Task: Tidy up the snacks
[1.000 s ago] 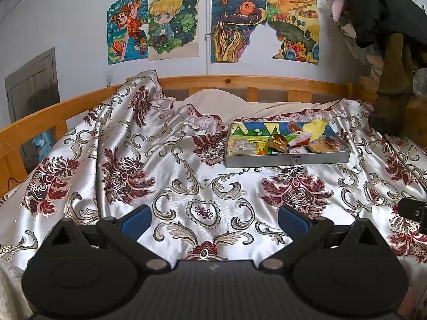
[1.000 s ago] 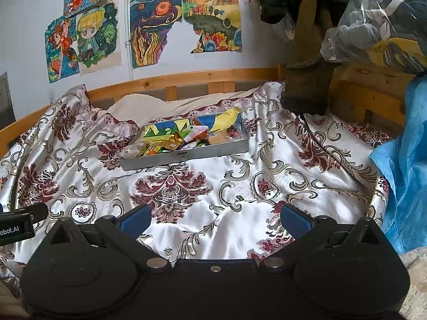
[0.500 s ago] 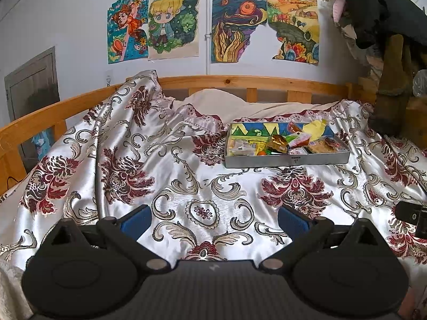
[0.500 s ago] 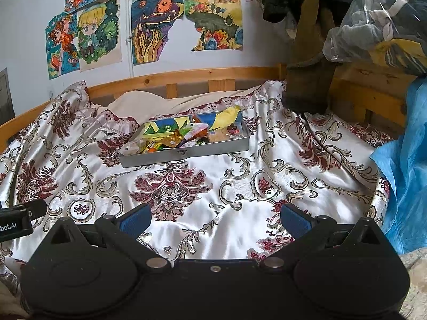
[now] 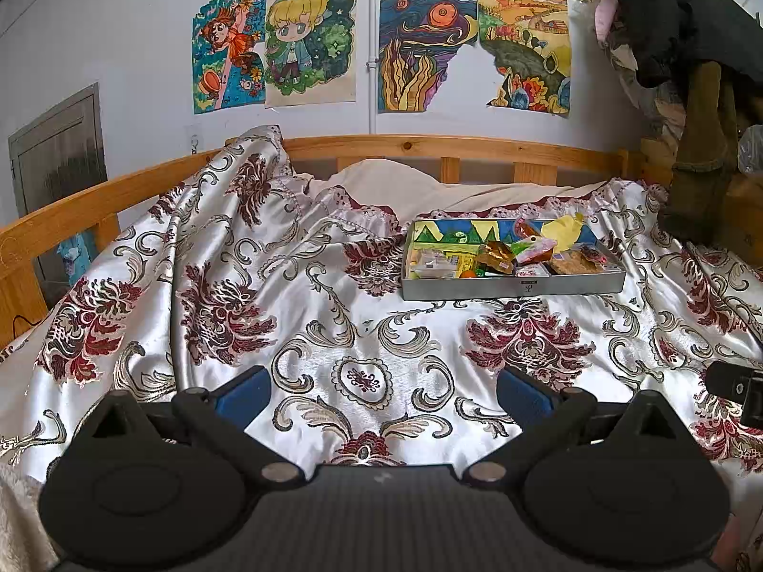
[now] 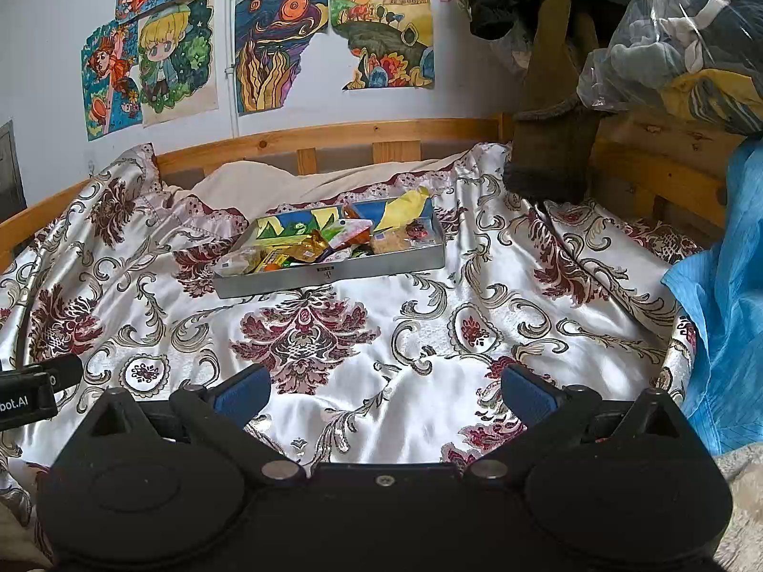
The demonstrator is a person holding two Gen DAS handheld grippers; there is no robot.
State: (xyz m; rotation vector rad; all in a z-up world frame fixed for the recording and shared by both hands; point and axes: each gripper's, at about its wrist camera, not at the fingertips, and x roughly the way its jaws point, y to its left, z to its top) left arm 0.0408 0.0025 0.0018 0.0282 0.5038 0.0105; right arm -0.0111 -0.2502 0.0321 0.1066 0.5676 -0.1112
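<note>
A shallow grey metal tray (image 5: 515,286) (image 6: 334,274) lies on the patterned satin bedspread (image 5: 362,333) (image 6: 405,329), far ahead of both grippers. Several wrapped snacks fill it, among them a gold packet (image 5: 496,255) (image 6: 310,248), a pink packet (image 5: 536,252), a yellow packet (image 5: 565,231) (image 6: 405,205) and a cracker pack (image 5: 574,264). My left gripper (image 5: 384,393) is open and empty, low over the spread. My right gripper (image 6: 386,393) is open and empty too. Each gripper's tip shows at the edge of the other's view.
A wooden bed rail (image 5: 429,148) runs behind the tray, with colourful drawings (image 5: 310,43) on the wall above. Dark clothes and a brown boot (image 6: 553,133) hang at the right. A blue sheet (image 6: 725,286) lies at the right edge. A cream pillow (image 5: 381,186) rests behind the spread.
The right wrist view has shifted slightly, so the tray sits a little further right in it. The left view is almost unchanged. Both grippers stay open and empty.
</note>
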